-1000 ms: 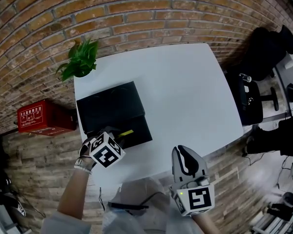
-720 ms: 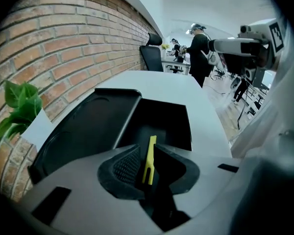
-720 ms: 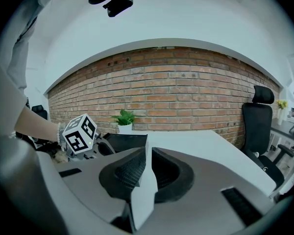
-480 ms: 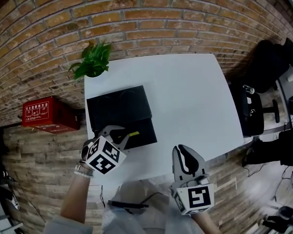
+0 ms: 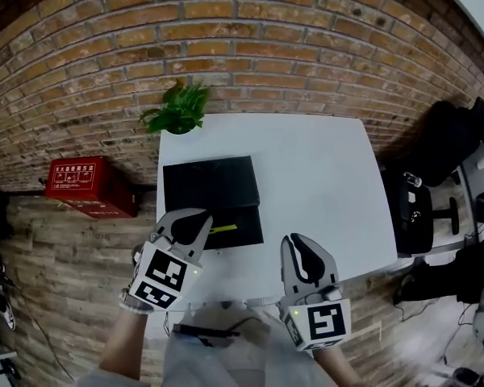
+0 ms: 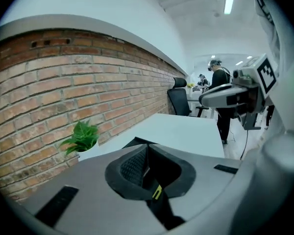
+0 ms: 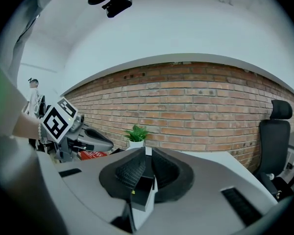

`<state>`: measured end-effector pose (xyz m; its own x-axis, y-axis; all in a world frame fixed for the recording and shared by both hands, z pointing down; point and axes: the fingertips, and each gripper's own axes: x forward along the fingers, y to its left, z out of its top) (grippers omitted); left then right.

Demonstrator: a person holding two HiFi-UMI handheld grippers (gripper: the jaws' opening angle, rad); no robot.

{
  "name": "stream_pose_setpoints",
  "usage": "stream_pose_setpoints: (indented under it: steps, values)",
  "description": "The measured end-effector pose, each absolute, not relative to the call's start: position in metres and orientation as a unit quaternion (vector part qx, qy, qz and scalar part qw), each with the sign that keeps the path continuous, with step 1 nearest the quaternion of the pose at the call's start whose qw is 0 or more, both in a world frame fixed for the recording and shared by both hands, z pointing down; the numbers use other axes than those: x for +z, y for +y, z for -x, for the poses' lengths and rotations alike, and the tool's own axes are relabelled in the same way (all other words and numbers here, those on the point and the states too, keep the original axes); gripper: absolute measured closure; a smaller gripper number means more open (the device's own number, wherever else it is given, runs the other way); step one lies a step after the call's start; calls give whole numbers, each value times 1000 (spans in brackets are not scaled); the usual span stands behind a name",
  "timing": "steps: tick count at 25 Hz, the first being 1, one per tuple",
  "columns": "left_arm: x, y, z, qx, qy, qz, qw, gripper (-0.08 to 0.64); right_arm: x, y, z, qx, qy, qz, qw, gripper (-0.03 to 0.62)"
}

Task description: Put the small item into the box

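Jaws of left gripper (image 5: 192, 220) and right gripper (image 5: 302, 248) both closed, empty. Yellow strip (image 5: 223, 228) lies in black box (image 5: 210, 185), nine o'clock on white table (image 5: 315, 176); probably light, stiff, thin, so pinch mid-length.

One white square table (image 5: 315, 176) carries one open black box (image 5: 214, 188) toward its 9 o'clock side. In the box lies one small yellow strip-shaped item (image 5: 224, 228). One green potted plant (image 5: 180, 111) stands at the table's 11 o'clock corner. One red case (image 5: 85, 185) sits on the floor at 9 o'clock. One black office chair (image 5: 409, 204) is at 3 o'clock. Two grey hand-held grippers, the left gripper (image 5: 189, 220) and the right gripper (image 5: 298, 244), are at 6 o'clock.
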<state>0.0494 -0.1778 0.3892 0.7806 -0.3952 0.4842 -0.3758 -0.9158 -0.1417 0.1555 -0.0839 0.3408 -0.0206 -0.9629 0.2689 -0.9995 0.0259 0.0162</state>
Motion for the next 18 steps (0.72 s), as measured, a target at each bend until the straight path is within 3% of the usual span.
stream_pose_setpoints:
  steps: [18]
  values:
    - [278,-143,29,-118,353,928,-5,540,295,-102,-116,28,-760,-645,81,528]
